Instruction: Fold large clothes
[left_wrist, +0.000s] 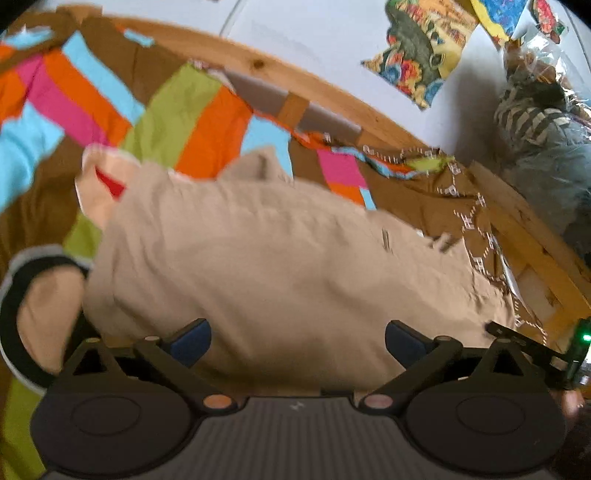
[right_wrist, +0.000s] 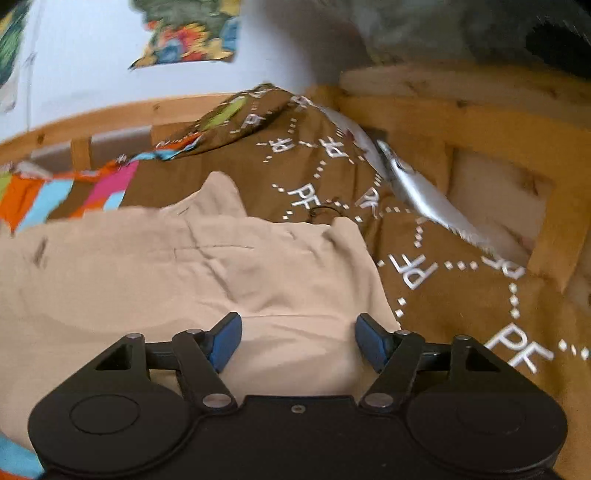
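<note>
Bed (right_wrist: 461, 110) with brown patterned bedspread (right_wrist: 461, 295); beige garment (left_wrist: 277, 258) lies crumpled across it. My left tool (left_wrist: 298, 343) spread wide over the cloth, gripping nothing. My right tool (right_wrist: 298, 341) likewise agape above the garment's edge.

The beige garment (left_wrist: 280, 258) is matt, creased woven cloth; the brown bedspread (right_wrist: 461, 295) is soft matt fabric; the bed frame (right_wrist: 498, 110) is knotty pale wood; the blue finger pads (right_wrist: 225, 341) look smooth plastic.
</note>
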